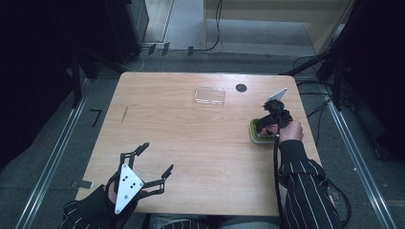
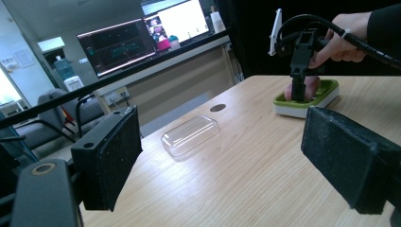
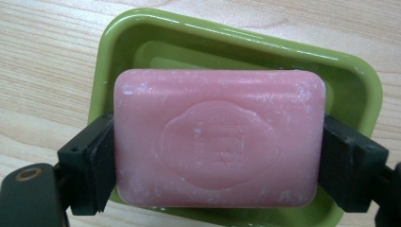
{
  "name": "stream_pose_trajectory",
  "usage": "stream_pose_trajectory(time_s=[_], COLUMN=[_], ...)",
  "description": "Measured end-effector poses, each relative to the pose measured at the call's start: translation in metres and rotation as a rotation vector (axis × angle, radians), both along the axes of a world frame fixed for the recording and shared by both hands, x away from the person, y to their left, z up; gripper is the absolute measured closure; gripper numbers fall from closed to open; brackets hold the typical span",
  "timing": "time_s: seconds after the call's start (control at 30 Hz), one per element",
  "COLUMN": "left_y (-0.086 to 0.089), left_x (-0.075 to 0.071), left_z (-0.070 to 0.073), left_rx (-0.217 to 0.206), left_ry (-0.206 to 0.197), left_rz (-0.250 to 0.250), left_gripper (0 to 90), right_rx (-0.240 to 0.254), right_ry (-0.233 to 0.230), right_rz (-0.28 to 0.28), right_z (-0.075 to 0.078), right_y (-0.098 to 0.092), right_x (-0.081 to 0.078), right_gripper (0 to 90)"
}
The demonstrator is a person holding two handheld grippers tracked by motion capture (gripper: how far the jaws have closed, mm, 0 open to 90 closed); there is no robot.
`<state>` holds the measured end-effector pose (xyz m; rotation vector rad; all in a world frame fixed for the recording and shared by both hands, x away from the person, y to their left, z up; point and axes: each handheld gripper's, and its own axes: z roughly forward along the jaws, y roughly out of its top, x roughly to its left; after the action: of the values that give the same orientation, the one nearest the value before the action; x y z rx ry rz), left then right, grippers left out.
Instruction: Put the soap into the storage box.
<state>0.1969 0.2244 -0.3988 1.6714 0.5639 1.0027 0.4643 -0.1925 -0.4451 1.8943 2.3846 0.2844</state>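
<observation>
Soap (image 3: 220,139), a pink bar, sits over the green dish (image 3: 246,47) near the tabletop's (image 1: 191,143) right edge, pinched at both short ends by the right gripper (image 3: 220,161), whose fingers (image 3: 97,161) press flush against it. The left gripper (image 1: 152,160) hovers at the near left, fingers spread wide and empty. A clear lid (image 1: 209,95) lies well apart toward the far side. Soap is likely slick: it could squirt out, or drag the dish along.
</observation>
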Motion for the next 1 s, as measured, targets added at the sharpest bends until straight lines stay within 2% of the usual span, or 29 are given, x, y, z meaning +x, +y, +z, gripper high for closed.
stream_pose_trajectory(time_s=[0.23, 1.0], left_y=[0.000, 0.000], left_x=[0.000, 0.000], left_z=[0.000, 0.000], left_rx=[0.004, 0.003], left_ry=[-0.002, -0.001], left_rz=[-0.002, -0.002], left_gripper=[13.6, 13.6], right_rx=[-0.009, -0.019], right_ry=[0.005, 0.021], right_rz=[-0.010, -0.011], right_z=[-0.007, -0.014], right_y=[0.001, 0.001], right_x=[0.001, 0.002], right_gripper=[13.5, 13.5])
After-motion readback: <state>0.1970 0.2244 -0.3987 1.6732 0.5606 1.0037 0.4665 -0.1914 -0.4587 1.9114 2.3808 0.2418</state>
